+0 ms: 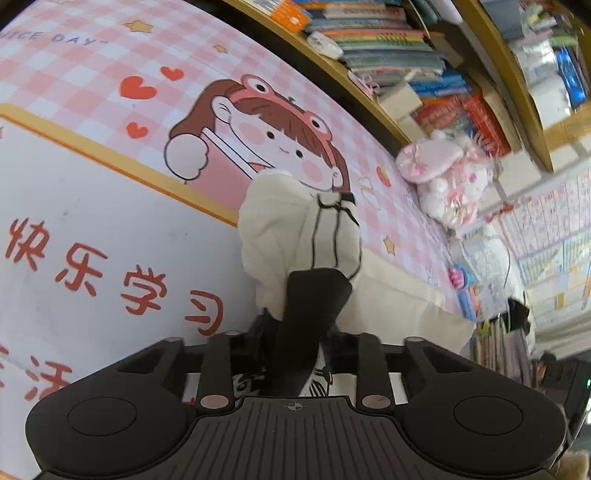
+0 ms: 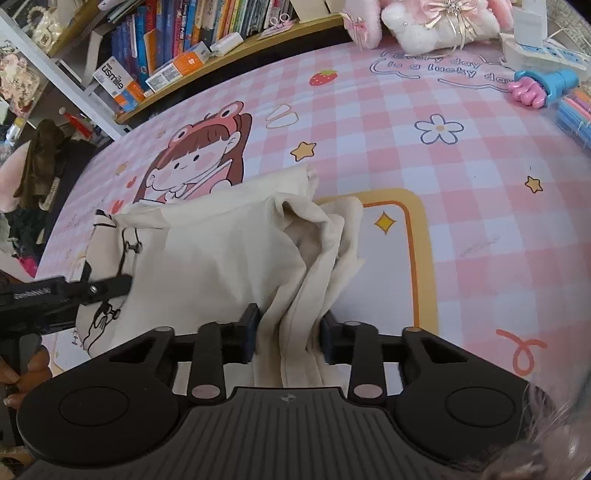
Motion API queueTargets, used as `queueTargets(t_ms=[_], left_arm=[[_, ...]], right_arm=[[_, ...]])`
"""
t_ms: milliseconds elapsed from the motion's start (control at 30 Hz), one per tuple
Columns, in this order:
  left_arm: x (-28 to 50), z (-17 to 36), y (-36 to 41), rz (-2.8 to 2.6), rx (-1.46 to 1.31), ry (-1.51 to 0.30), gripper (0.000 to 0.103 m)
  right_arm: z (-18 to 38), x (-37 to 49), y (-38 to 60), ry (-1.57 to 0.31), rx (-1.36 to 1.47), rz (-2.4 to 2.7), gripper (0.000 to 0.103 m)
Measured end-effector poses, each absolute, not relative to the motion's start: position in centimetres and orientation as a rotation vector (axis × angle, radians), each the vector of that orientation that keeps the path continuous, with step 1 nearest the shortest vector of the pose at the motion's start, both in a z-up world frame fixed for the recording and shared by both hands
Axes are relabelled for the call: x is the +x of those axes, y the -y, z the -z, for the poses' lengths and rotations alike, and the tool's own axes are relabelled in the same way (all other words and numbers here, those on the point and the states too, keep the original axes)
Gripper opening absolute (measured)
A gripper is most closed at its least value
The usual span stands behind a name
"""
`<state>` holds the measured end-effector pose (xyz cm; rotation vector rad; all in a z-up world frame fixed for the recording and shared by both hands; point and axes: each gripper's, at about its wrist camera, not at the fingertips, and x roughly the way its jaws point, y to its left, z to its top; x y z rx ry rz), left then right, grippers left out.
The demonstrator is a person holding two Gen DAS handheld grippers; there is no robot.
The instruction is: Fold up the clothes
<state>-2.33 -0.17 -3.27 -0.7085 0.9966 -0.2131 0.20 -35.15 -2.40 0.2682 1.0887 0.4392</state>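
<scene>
A cream garment (image 1: pixel 273 229) with black line print lies bunched on the pink checked desk mat (image 1: pixel 74 74). In the left wrist view a black part of it (image 1: pixel 306 317) rises between the jaws of my left gripper (image 1: pixel 295 332), which is shut on it. In the right wrist view the garment (image 2: pixel 221 251) spreads across the mat (image 2: pixel 443 166), and its gathered right-hand folds run between the pads of my right gripper (image 2: pixel 288 336), shut on them. The left gripper (image 2: pixel 118 286) shows at the garment's left edge, pinching the printed part.
A bookshelf (image 2: pixel 184 37) full of books runs along the mat's far side. A pink and white plush toy (image 2: pixel 424 22), a white power strip (image 2: pixel 543 51), a blue and pink toy (image 2: pixel 543 85) and coloured pens (image 2: pixel 576 110) sit at the far right. A person's hand (image 2: pixel 22 373) shows at the left.
</scene>
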Motion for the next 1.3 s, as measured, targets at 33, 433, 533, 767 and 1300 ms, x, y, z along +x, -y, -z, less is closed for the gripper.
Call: queueTargets(t_ms=[33, 433, 533, 767, 1300], left_arm=[[-2.5, 3.1, 0.1, 0.207, -0.716, -0.99, 0.021], [-2.3, 0.3, 1.7, 0.233, -0.712, -0.925, 0.018], [-2.1, -0.4, 2.1, 0.238, -0.713, -0.908, 0.018], [-2.4, -0.7, 2.9, 0.226, -0.704, -0.908, 0.018], [-3.1, -1.1, 3.3, 0.195, -0.701, -0.91, 0.018]], right_arm=[[2.2, 0.1, 35.2, -1.081, 0.264, -0.442, 0.023], [0.0, -0.5, 36.5, -0.996, 0.243, -0.449, 0.019], [-0.7, -0.4, 37.0, -0.968, 0.242, -0.451, 0.019], [-1.1, -0.4, 37.6, -0.951, 0.237, -0.459, 0.019], [-0.9, -0.1, 38.0, -0.955, 0.247, -0.489, 0.019]])
